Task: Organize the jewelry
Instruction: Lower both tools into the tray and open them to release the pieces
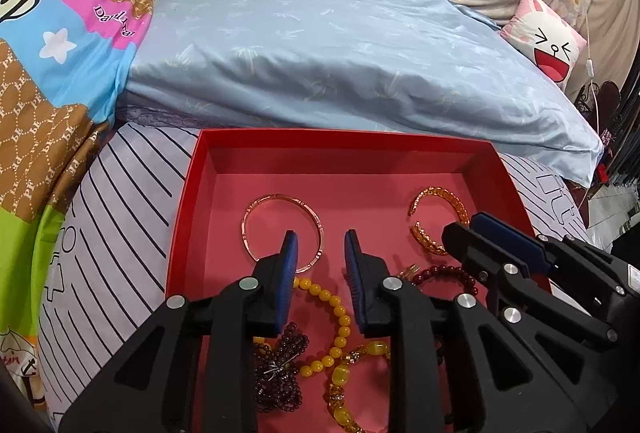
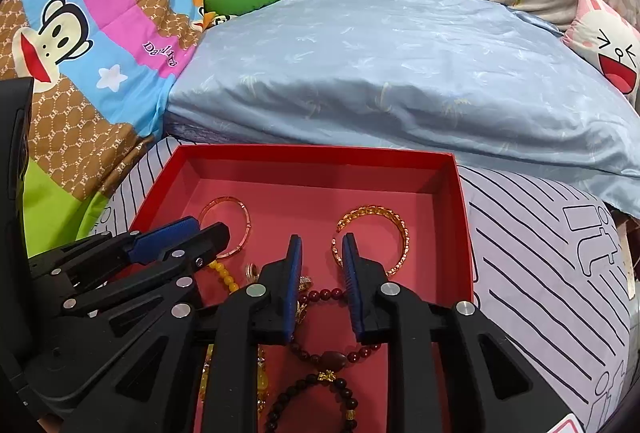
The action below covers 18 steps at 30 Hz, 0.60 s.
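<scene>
- At far left, beyond the red box (image 1: 188,193), I see only bedding: a cartoon quilt (image 1: 60,45) and a striped sheet (image 1: 112,233). Nothing for me there.
- My left gripper (image 1: 321,249) hangs over the left half of the box, jaws a little apart with nothing between the pads. Its left finger overlaps the rim of the rose-gold bangle (image 1: 256,209), which lies flat on the box floor. I judge that bangle stiff, light and slick, so I would pinch across the band at one point and not try to span the ring.
- Under the same gripper lie the yellow bead bracelet (image 1: 340,317) and a dark purple beaded cluster (image 1: 280,373), heaped together. Both look limp and likely strung on cord; a pinch on one may drag its neighbour along.
- In the middle, the dark red bead bracelet (image 2: 324,293) lies just below my right gripper (image 2: 322,253), whose jaws are also slightly parted and empty. Round beads may roll out of the pads — I would close across the strand, between beads.
- Further right sits the open gold cuff (image 2: 400,233), apart from the pile. It looks rigid but thin and bendable, best taken mid-band, away from the open ends.
</scene>
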Motion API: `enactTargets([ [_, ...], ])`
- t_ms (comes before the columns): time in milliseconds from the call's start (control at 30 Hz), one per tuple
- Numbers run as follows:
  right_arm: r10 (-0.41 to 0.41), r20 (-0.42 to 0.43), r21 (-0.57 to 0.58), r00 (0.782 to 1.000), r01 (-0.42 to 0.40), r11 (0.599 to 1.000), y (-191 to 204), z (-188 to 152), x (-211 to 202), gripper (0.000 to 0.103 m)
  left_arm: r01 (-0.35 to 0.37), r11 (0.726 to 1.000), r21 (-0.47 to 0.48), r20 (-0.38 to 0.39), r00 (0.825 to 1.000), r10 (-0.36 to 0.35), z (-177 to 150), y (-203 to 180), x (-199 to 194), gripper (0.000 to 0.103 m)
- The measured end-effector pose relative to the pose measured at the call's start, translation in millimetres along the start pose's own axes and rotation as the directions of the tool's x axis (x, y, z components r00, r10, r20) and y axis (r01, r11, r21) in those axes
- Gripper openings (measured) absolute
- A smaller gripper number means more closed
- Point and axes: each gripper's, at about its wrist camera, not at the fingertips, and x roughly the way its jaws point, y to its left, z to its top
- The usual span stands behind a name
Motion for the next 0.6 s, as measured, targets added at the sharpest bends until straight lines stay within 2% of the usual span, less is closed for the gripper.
enactTargets([
  [200, -0.001, 0.007, 0.003, 1.000, 0.001, 1.000, -0.5, -0.6, -2.1, 0.022, -0.009, 1.000, 0.001, 0.004, 1.000, 0.008, -0.7, 0.1, -0.8, 0.024],
  [267, -0.005, 0.019, 0.005, 1.000, 0.005, 1.000, -0.4, -3.2, -8.4, 0.024, -0.022, 1.000, 0.008, 0.026, 0.999, 0.022, -2.3, -2.0, -6.8, 0.025],
  [367, -0.011, 0.032, 0.006, 0.999, 0.011, 1.000, 0.3, -12.3, -23.6, 0.025, -0.035, 0.999, 0.011, 0.052, 0.998, 0.034, -7.3, -4.9, -20.2, 0.029],
  [600, -0.008, 0.045, 0.040, 0.999, 0.007, 0.999, 0.5, -37.6, -64.0, 0.026, -0.038, 0.999, 0.018, 0.083, 0.996, 0.037, -31.1, -17.4, -61.2, 0.029],
])
